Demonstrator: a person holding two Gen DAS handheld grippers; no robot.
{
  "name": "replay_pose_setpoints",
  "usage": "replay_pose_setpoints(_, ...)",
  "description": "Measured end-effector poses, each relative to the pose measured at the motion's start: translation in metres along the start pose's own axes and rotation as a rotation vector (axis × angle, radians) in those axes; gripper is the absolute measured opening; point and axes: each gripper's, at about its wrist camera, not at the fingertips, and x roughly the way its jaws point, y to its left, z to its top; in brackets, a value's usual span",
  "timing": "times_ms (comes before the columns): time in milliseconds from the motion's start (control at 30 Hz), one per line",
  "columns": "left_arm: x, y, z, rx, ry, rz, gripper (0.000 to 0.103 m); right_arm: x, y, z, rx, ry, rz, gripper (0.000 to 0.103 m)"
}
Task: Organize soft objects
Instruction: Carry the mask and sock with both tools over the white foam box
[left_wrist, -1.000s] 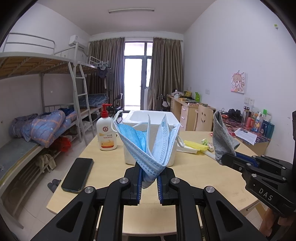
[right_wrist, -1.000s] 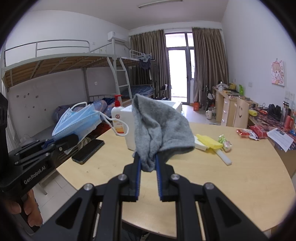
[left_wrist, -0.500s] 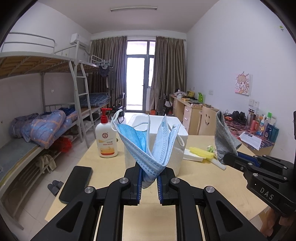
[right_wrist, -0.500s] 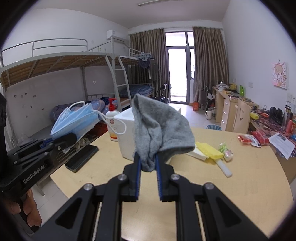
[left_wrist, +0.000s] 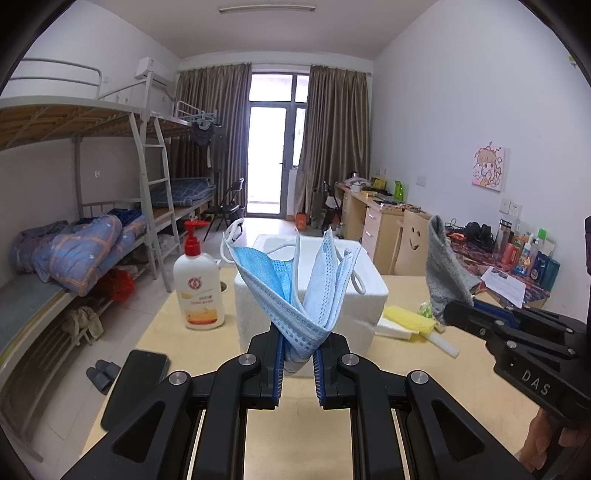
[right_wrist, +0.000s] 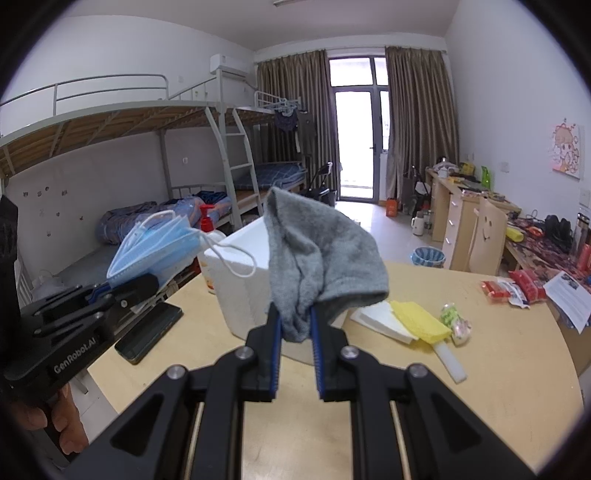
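Note:
My left gripper (left_wrist: 298, 350) is shut on a folded blue face mask (left_wrist: 295, 291) and holds it above the table, just in front of the white foam box (left_wrist: 365, 295). The mask also shows in the right wrist view (right_wrist: 155, 247). My right gripper (right_wrist: 296, 325) is shut on a grey sock (right_wrist: 317, 254), held up in front of the same foam box (right_wrist: 240, 295). In the left wrist view the sock (left_wrist: 443, 273) hangs at the right, beside the box.
On the wooden table (left_wrist: 461, 387) stand a lotion pump bottle (left_wrist: 197, 284) and a black phone (left_wrist: 135, 384) at the left. A yellow sponge (right_wrist: 419, 321), white foam pieces (right_wrist: 380, 321) and a small wrapper (right_wrist: 456, 321) lie right of the box. Bunk beds stand at the left.
Both grippers have moved forward toward the foam box and sit a little lower. Each still holds its item.

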Motion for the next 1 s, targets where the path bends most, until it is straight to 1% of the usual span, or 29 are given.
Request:
replay_pose_setpoints(200,0.03,-0.002,0.02,0.003,0.009,-0.015,0.014,0.018,-0.007,0.015,0.0,0.018,0.008,0.018)
replay_pose_setpoints(467,0.063,-0.006,0.036,0.012,0.022,-0.036,0.014,0.036,-0.013,0.03,-0.003,0.037,0.014,0.018)
replay_pose_setpoints(700,0.098,-0.013,0.056,0.023,0.027,-0.055,0.014,0.045,-0.018,0.039,0.006,0.047,0.005,0.018)
replay_pose_setpoints(867,0.126,-0.018,0.065,0.037,0.054,-0.069,0.014,0.051,-0.02,0.044,0.008,0.058,-0.003,0.018)
replay_pose_setpoints(1000,0.14,-0.016,0.068,0.034,0.067,-0.073,0.014,0.053,-0.021,0.046,0.015,0.061,-0.006,0.018)
